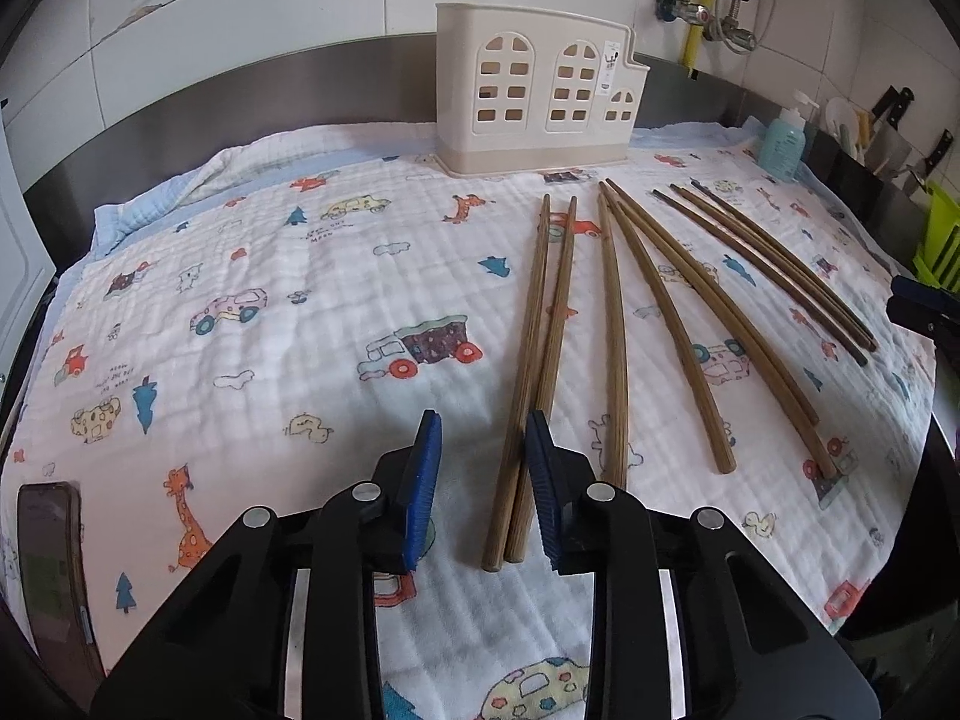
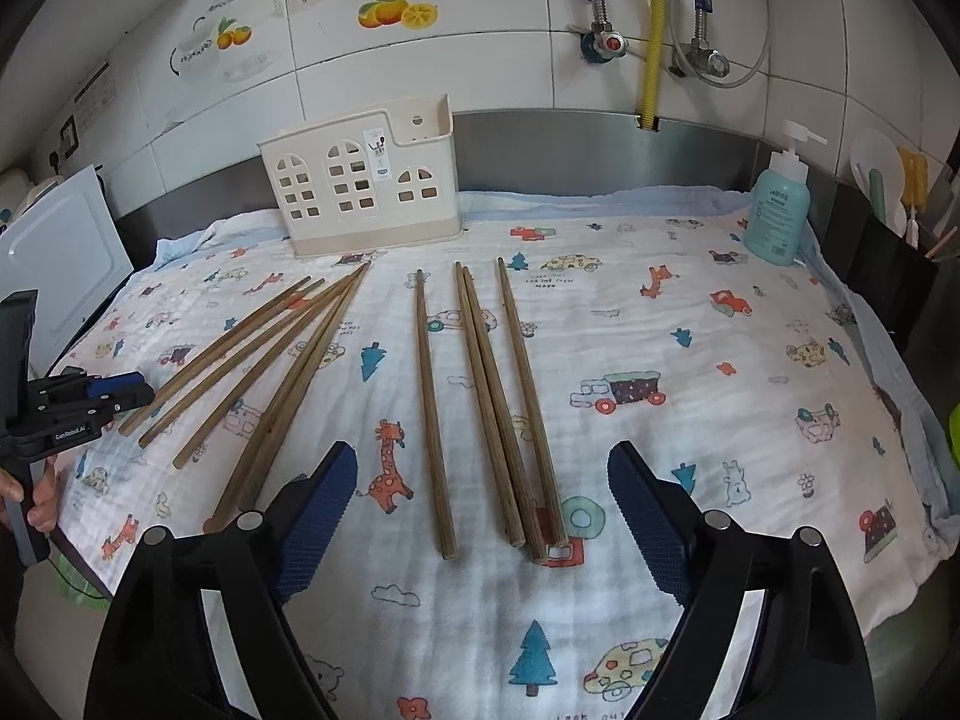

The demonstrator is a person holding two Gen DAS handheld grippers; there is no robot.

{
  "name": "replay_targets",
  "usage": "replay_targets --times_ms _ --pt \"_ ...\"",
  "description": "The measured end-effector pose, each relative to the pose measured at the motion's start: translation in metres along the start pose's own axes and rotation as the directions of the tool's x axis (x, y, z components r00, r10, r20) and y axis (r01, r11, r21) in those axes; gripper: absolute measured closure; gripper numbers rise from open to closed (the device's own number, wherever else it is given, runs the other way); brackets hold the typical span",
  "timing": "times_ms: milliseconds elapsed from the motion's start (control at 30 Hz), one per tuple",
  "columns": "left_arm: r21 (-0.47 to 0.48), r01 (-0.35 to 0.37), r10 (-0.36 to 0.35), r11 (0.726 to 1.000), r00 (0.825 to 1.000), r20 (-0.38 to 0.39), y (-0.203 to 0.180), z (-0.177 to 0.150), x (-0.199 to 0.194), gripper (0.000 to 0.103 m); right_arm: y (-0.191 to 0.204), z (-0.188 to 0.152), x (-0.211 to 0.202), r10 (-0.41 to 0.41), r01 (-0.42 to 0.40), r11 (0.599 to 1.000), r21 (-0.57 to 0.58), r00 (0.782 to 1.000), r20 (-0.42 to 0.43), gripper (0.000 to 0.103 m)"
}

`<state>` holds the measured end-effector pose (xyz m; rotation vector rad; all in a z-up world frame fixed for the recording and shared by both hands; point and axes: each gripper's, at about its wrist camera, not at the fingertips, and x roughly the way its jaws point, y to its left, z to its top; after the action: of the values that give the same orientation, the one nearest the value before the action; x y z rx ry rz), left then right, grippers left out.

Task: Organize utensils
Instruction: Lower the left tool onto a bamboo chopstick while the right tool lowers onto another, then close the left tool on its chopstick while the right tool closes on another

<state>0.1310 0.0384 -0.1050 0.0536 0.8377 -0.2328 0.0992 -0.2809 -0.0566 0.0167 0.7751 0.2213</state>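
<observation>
- Nearest my left lens: the left hand-held gripper point(image 1: 483, 480), blue pads partly apart, with the butt ends of a pair of chopsticks point(image 1: 534, 372) lying between them. The right-side pad looks to touch the pair; the left-side pad stands clear, so no pinch.
- Right hand-held gripper point(image 2: 483, 516) is spread wide, hovering over four chopsticks point(image 2: 492, 414) that lie side by side; the pads touch nothing.
- All chopsticks lie flat on a cartoon-print cloth point(image 2: 690, 324) covering the table, tips pointing toward the back wall.
- Beige utensil holder point(image 2: 354, 192) stands upright at the cloth's far edge, just beyond the chopstick tips.
- Teal pump bottle point(image 2: 777, 210) sits at the far right corner.
- Phone point(image 1: 51, 570) lies at the near left edge.
</observation>
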Motion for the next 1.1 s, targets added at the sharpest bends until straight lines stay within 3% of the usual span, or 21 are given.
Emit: replay_targets --times_ms 200,367,533,733,1000,1100 --pt "0.071 -0.025 0.026 0.997 1.000 -0.013 -0.006 0.006 0.003 0.078 0.000 0.002 0.004 0.002 -0.002 1.000 -0.006 1.000 -0.009 0.027" --pt "0.109 -0.013 0.015 0.994 1.000 -0.020 -0.005 0.007 0.005 0.081 0.000 0.003 0.005 -0.005 0.005 1.000 -0.016 1.000 -0.014 0.031" --pt "0.145 0.014 -0.010 0.989 0.999 -0.031 -0.011 0.008 0.006 0.092 -0.002 0.005 0.006 -0.008 0.007 1.000 -0.023 1.000 -0.020 0.035" --pt "0.206 0.027 -0.015 0.978 0.998 -0.057 -0.021 0.004 0.010 0.094 -0.004 0.005 0.008 -0.011 0.010 0.999 -0.034 1.000 -0.027 0.037" --pt "0.179 0.030 -0.018 0.983 0.997 -0.070 -0.017 0.007 0.012 0.094 -0.010 0.003 0.015 -0.002 0.001 1.000 -0.024 0.999 -0.048 0.045" --pt "0.161 0.012 0.000 0.987 0.997 -0.074 -0.019 0.008 0.013 0.094 -0.013 0.002 0.021 0.002 -0.003 1.000 -0.017 0.998 -0.065 0.055"
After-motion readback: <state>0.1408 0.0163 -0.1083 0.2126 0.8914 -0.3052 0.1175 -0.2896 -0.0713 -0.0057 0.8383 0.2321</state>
